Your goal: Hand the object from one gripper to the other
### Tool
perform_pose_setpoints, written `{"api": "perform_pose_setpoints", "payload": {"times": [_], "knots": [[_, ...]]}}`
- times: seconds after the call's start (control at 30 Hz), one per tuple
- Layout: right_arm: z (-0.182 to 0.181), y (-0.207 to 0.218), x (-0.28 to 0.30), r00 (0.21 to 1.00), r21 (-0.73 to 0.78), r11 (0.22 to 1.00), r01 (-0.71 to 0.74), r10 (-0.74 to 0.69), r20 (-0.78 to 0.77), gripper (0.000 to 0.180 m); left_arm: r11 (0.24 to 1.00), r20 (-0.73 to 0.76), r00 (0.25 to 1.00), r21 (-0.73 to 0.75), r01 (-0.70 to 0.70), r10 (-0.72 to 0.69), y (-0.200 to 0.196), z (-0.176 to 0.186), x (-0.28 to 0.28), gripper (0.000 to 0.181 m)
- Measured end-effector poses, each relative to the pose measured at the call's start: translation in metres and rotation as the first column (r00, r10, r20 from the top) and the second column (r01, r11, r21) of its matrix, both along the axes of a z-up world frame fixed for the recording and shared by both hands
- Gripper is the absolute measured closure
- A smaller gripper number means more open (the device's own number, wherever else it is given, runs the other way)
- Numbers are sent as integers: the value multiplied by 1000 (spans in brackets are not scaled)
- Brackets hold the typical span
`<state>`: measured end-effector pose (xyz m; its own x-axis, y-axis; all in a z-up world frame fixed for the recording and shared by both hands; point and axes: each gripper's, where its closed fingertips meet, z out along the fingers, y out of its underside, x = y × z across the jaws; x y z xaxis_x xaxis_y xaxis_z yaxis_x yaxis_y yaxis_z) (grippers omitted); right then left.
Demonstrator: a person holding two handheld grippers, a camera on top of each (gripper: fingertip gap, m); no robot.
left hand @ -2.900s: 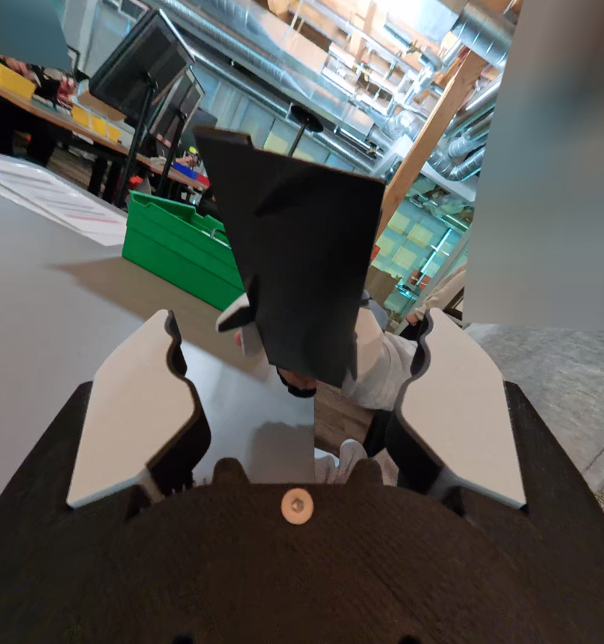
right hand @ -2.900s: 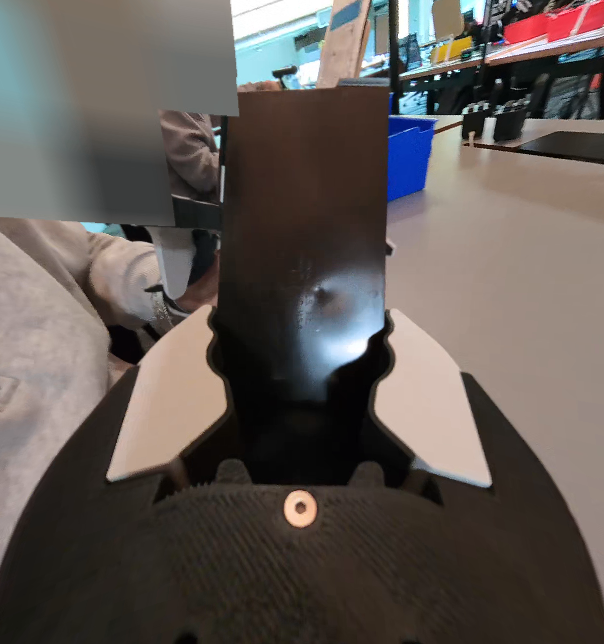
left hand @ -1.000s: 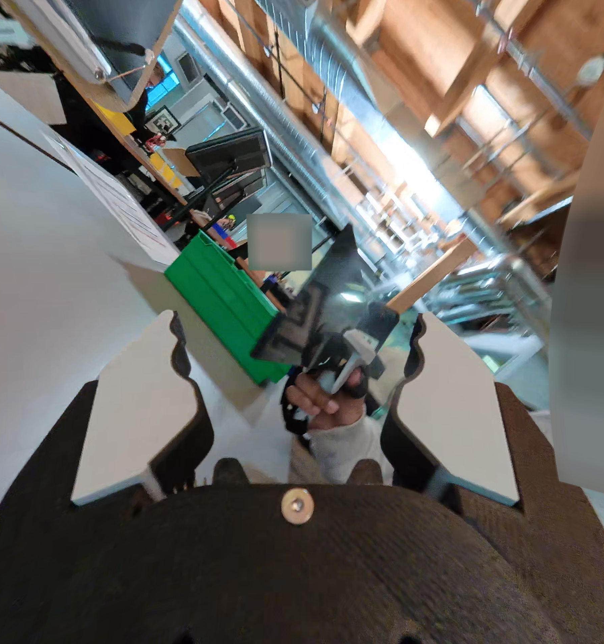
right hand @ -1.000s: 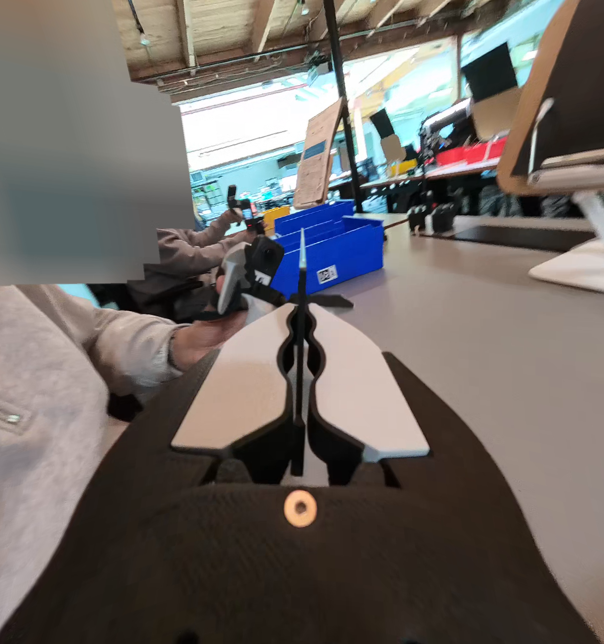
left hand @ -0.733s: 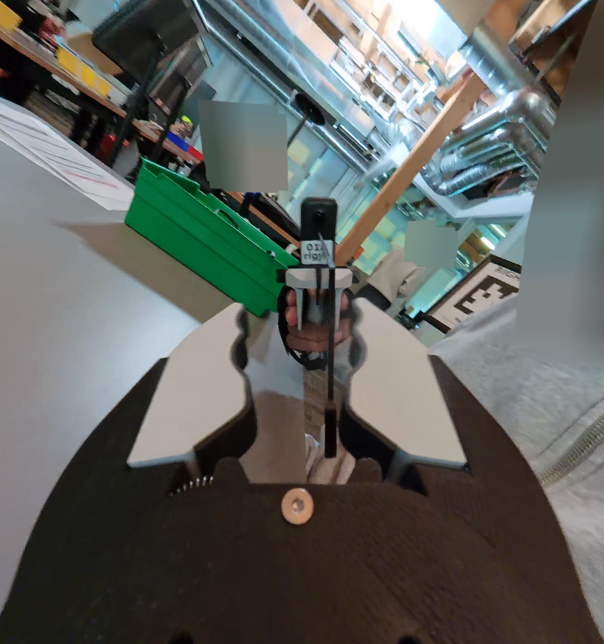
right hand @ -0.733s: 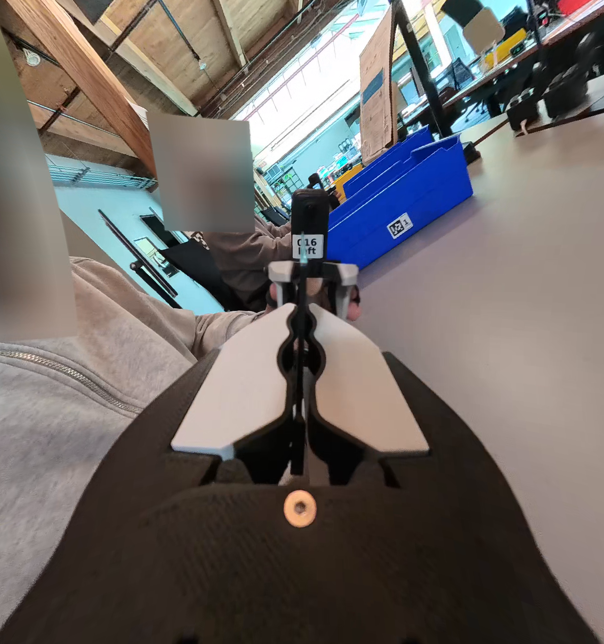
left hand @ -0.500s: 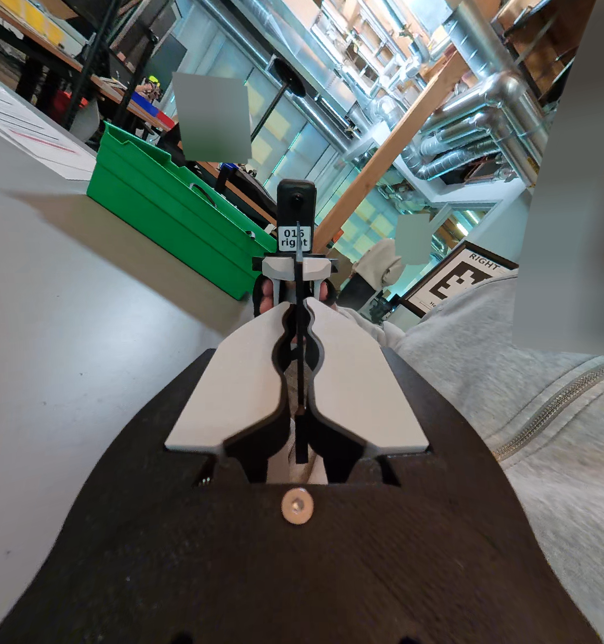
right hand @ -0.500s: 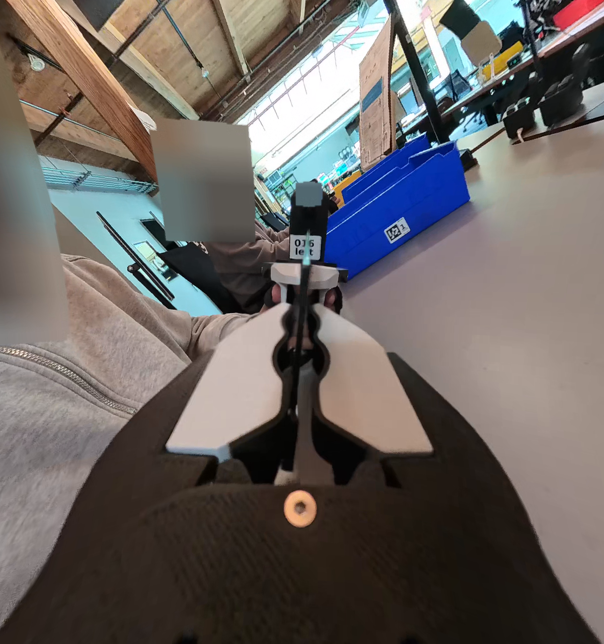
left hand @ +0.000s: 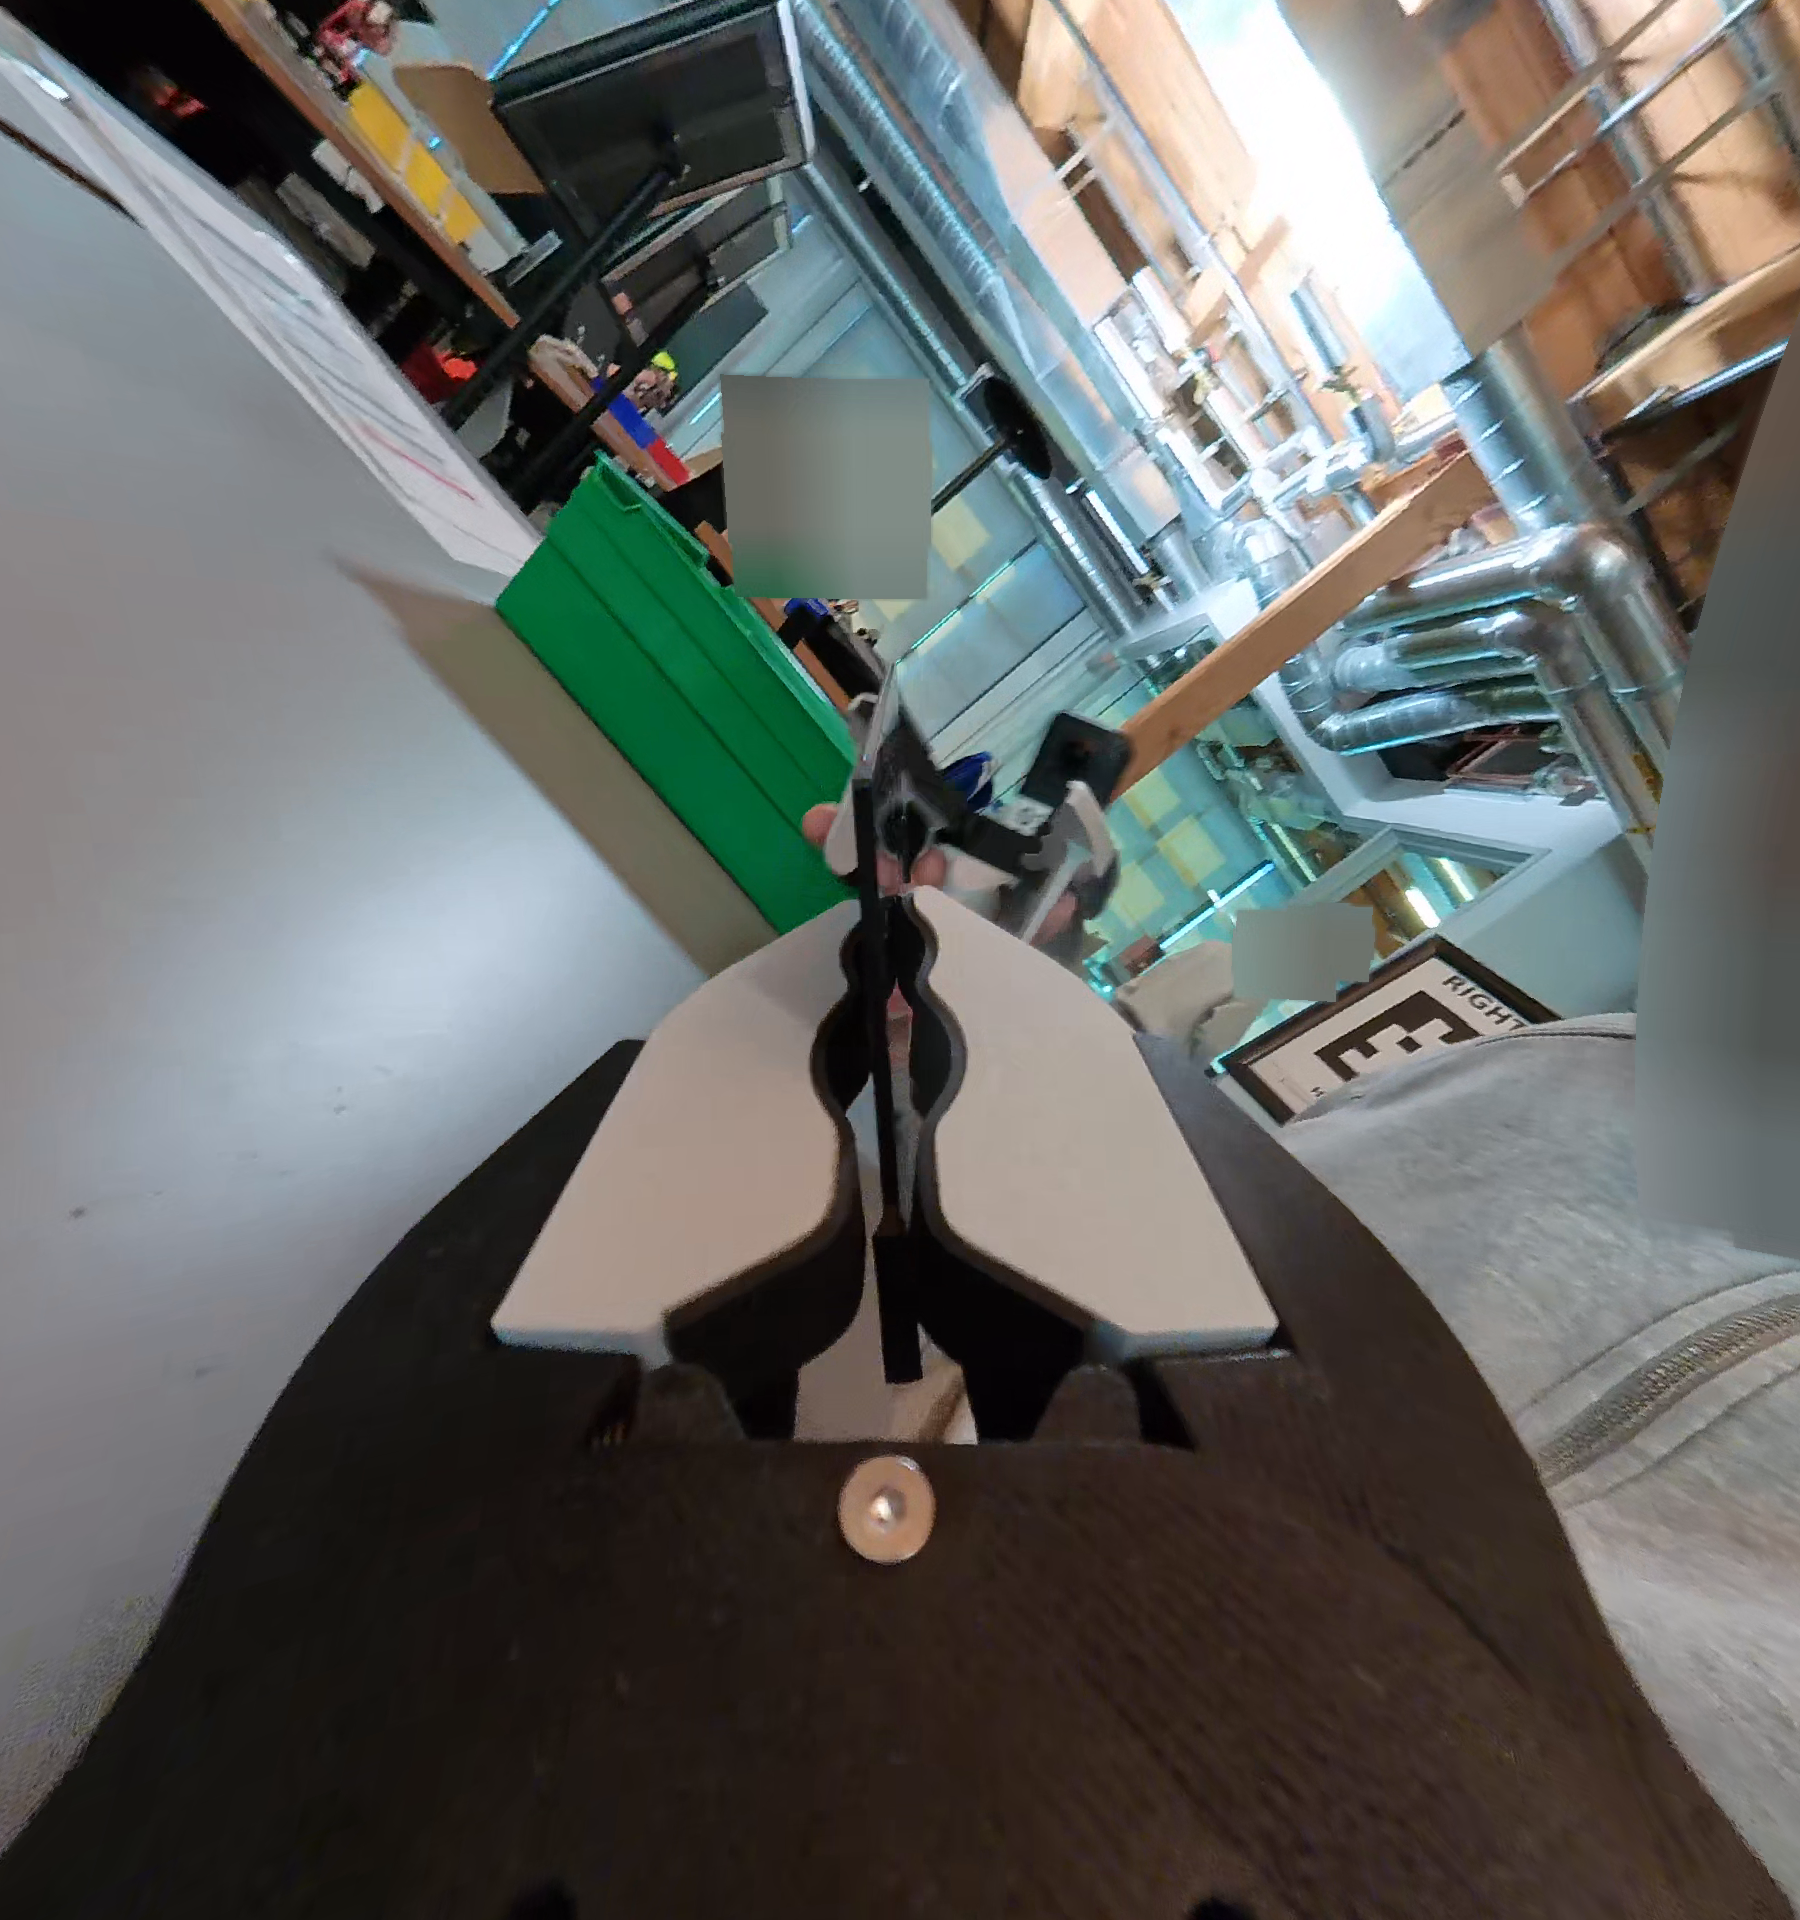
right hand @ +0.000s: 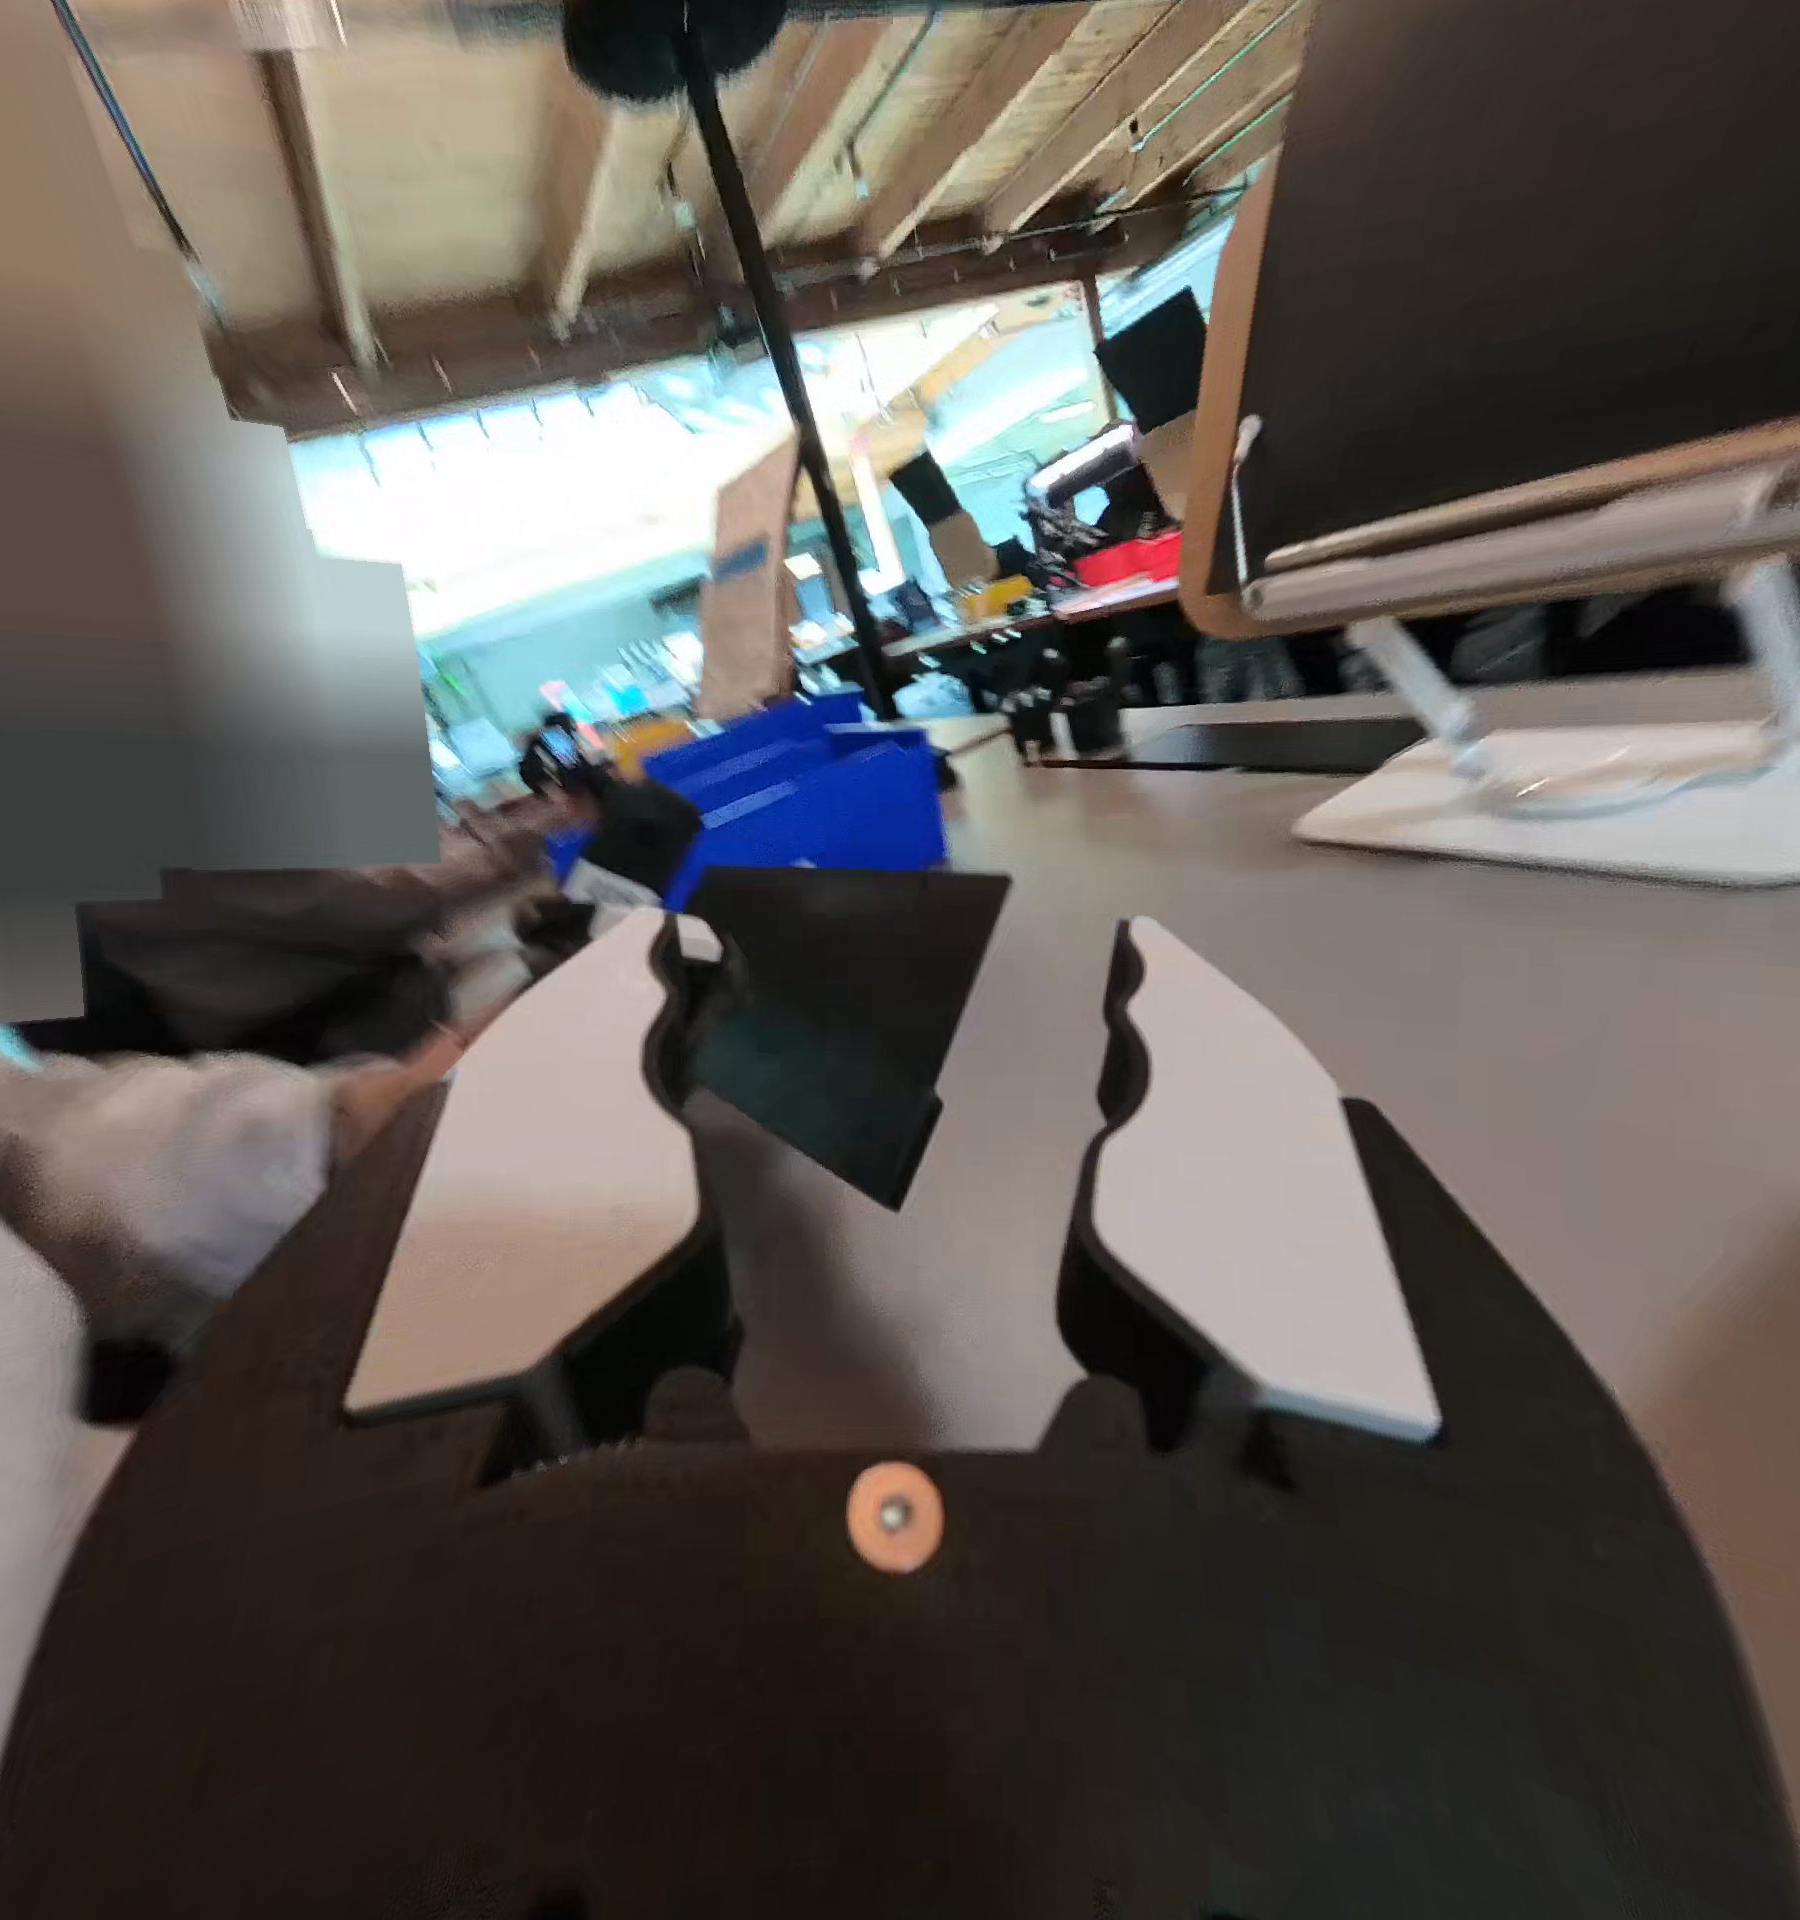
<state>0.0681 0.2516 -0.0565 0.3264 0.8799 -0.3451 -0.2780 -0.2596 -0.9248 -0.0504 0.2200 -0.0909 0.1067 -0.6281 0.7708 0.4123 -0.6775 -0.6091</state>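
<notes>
The left tongs are pressed together on a thin black plate, which is seen edge-on as a dark line between the two white fingers. The plate stands out forward past the tips of these tongs and reaches back almost to their base. To the left of these tongs lies the grey counter, and ahead of them on the left sits a green bin. Just ahead of the tips and a little to the right, the right tongs show farther off, held in a hand.

In the right wrist view, which is rather blurred, the right tongs are spread wide and pinch nothing. The black plate shows its flat face in the gap between them, nearer to the left finger, with one corner pointing toward the base; whether it touches that finger, one cannot tell. Ahead of these tongs on the left are blue bins. On the right a monitor stands on its white foot on the counter.
</notes>
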Motion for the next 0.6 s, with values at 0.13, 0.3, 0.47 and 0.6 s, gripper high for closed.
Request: {"api": "perform_pose_setpoints", "payload": {"times": [0.13, 0.3, 0.47, 0.6], "knots": [[-14, -11, -13, 915, 345, 939, 10, -147, 375, 98, 999, -126, 992, -47, -17, 11, 3, -18, 2, 179], [-51, -35, -44, 704, 490, 853, -178, -238, 669, 90, 999, -268, 963, -46, 27, -38, -8, -27, 19, 179], [-73, -54, -60, 516, 547, 771, -325, -340, 786, 87, 995, -423, 902, 10, 97, -83, -30, -30, 48, 179], [-82, -56, -57, 399, 551, 755, -355, -411, 820, 92, 989, -474, 876, 71, 134, -84, -45, -26, 61, 179]]}}
